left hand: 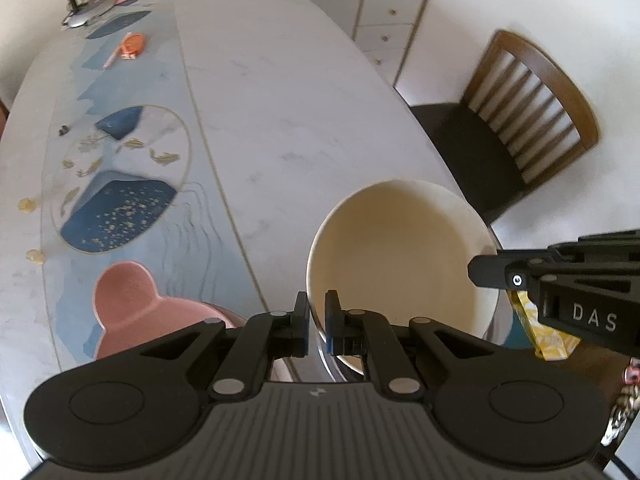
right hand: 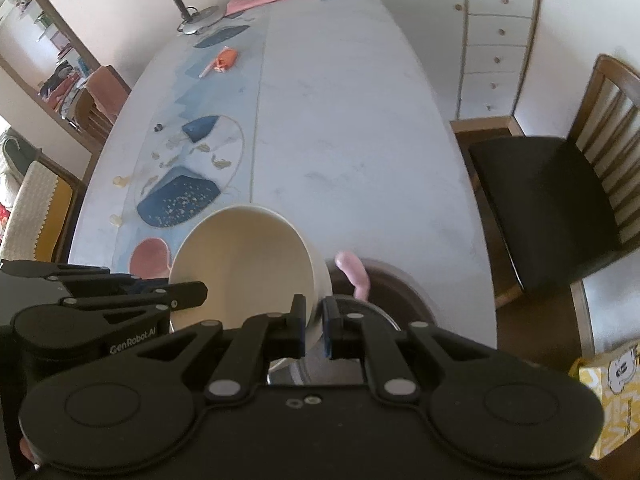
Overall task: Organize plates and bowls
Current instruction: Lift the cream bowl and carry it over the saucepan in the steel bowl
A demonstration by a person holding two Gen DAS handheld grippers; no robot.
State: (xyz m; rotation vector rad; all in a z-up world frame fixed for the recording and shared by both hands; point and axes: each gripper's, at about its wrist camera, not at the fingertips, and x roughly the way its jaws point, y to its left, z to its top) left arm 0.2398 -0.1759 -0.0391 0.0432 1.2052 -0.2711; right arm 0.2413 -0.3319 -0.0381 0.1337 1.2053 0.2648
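Observation:
A cream bowl is held above the near end of the table, and both grippers grip its rim. My left gripper is shut on its near left rim. My right gripper is shut on the right rim of the same bowl; its fingers show at the right of the left wrist view. A pink mouse-eared plate lies on the table to the left, also seen in the right wrist view. A metal bowl with a pink spoon over a dark plate sits under the cream bowl.
The long marble table carries a blue patterned runner, an orange object, a lamp base and pink cloth at the far end. A wooden chair stands to the right, white drawers behind it. A yellow bag sits at lower right.

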